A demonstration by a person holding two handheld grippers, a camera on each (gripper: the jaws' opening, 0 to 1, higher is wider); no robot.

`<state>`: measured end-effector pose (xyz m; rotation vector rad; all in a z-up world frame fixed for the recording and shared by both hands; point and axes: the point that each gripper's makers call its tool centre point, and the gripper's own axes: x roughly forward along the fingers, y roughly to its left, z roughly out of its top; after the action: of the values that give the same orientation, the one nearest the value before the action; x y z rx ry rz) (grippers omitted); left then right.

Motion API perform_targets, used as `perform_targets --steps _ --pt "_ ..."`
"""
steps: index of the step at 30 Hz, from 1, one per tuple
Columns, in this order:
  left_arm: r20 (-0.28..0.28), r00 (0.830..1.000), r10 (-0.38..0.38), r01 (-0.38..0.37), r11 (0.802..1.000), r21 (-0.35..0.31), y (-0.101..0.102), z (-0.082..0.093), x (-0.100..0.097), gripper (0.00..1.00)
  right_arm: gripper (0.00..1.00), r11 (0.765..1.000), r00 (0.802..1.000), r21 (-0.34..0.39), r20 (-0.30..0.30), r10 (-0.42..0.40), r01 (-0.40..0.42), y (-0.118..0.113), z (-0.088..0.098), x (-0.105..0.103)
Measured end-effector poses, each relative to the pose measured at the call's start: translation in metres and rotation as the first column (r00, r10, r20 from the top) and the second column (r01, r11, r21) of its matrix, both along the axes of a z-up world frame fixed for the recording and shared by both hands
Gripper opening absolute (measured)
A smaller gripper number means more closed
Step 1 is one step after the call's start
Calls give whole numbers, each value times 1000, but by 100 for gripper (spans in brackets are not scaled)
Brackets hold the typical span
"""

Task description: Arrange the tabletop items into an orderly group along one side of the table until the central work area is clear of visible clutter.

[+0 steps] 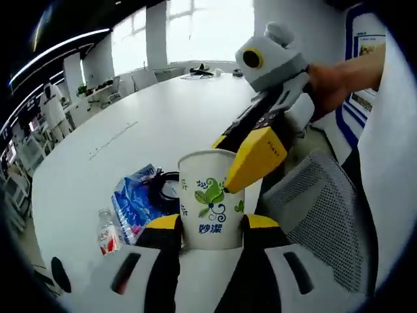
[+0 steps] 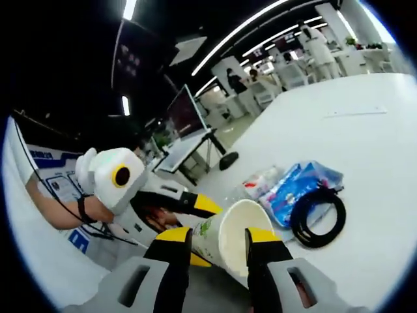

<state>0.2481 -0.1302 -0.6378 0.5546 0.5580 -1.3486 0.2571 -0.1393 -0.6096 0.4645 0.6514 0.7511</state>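
- A long white table (image 1: 130,137) with a rounded end runs from the lower left of the left gripper view toward the upper centre.
- Large bright windows (image 1: 195,29) span the top of that view, washing the far wall out.
- White office chairs (image 1: 58,111) stand along the table's left edge.
- A grey mesh chair back (image 1: 326,208) sits at lower right.
- A blue-framed wall poster (image 1: 365,45) hangs at upper right.
- In the right gripper view, long ceiling light strips (image 2: 241,29) cross the dark ceiling at the top.
- A monitor on a stand (image 2: 186,124) sits left of centre.
- More chairs (image 2: 293,72) crowd the upper right.
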Motion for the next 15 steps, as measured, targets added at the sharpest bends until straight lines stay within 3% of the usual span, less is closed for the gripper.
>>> perform_targets --steps 4,15 --pt "85 991 -99 94 994 57 -3 3 -8 36 30 1000 1000 20 -9 7 -7 4 0 -5" --pt "129 976 -175 162 982 101 -10 5 -16 37 7 997 999 80 -29 23 -21 13 5 -14"
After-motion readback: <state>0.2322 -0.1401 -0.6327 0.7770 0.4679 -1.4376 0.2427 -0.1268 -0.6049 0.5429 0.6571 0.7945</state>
